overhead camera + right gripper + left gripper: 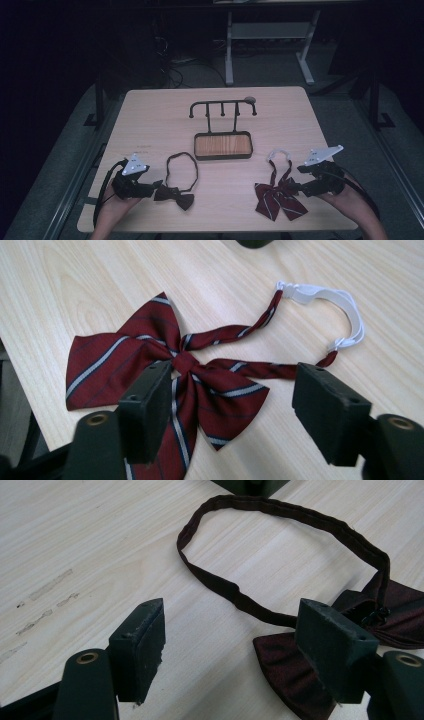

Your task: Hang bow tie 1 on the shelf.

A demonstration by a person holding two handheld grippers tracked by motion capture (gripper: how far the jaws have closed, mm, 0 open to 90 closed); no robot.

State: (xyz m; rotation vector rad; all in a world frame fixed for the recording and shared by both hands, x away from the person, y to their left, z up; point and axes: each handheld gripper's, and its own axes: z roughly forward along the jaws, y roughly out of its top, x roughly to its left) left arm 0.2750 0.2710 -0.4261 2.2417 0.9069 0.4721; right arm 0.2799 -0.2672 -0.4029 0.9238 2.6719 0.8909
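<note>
no readable text, no labels, brands, numbers or signs on anything on the table (150, 120)

Both forearms come in low from the near edge of the surface (150, 107). Left claw (156, 187) sits by its near-left corner, right claw (295, 188) by the near-right, both pointing inward with jaws spread wide, gripping nothing.

A dark maroon bow tie (175, 195) lies flat near the desk's front left, its strap looped behind; a red striped ribbon bow tie (279, 196) with white elastic lies front right, tails spread.
</note>
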